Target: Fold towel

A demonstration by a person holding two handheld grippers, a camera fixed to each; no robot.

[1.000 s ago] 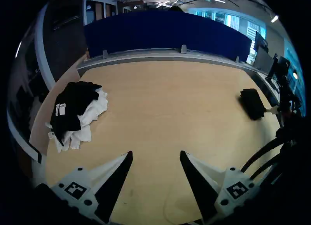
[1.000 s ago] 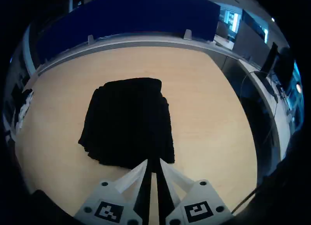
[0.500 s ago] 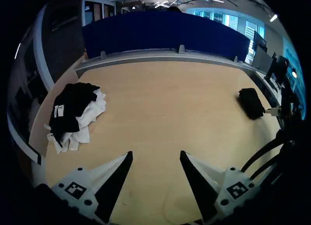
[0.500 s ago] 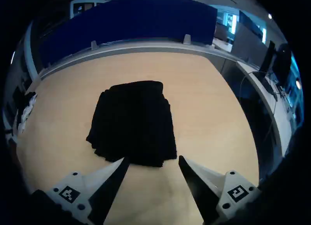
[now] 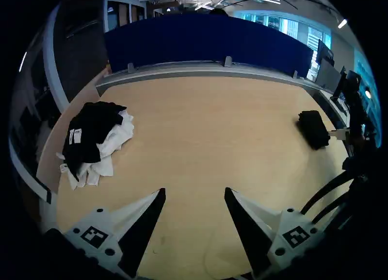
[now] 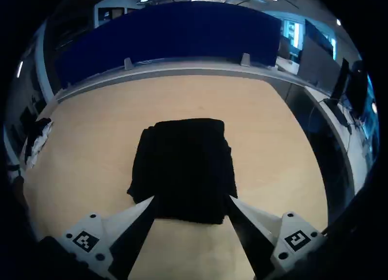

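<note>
Both spread apart, left gripper (image 5: 194, 194) above smooth wooden table (image 5: 208, 125), right gripper (image 6: 191, 201) flanking rectangular folded black towel (image 6: 186, 166)

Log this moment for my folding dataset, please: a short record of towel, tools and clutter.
towel: black, folded, flat on table
right tool: open, fingertips either side of towel's near edge
left tool: open, over bare table
clutter: pile of black and white cloth, at left in left gripper view
</note>
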